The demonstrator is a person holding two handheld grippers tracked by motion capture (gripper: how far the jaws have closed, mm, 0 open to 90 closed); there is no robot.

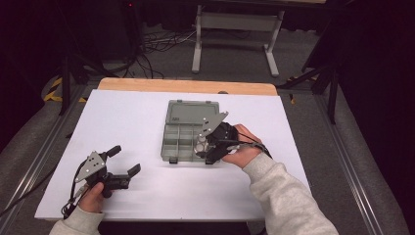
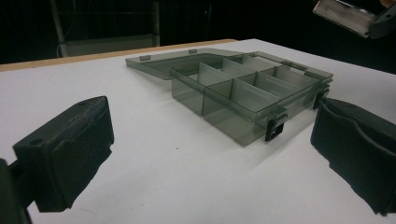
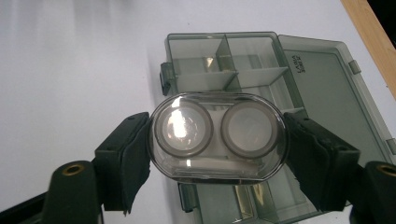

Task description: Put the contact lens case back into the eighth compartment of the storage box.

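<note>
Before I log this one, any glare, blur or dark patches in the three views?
Right gripper view: glare on the clear oval case, sharp otherwise. Left gripper view: near jaws soft, compartment box crisp. High view: table bright, surroundings nearly black.

One compartment box [image 1: 188, 128], one clear two-well case [image 3: 218, 135], two claws: left claw [image 1: 123, 161], right claw [image 1: 203, 145]

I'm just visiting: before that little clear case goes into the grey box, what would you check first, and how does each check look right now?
1. Clear oval case clamped between the right gripper pads: ok.
2. Compartment box lid lying open and flat: ok.
3. Compartments seen in the right gripper view hold nothing: ok.
4. Case hangs over the box: ok.
5. Case will fit a compartment: cannot tell.
6. Left gripper open and apart from the box: ok.
</note>
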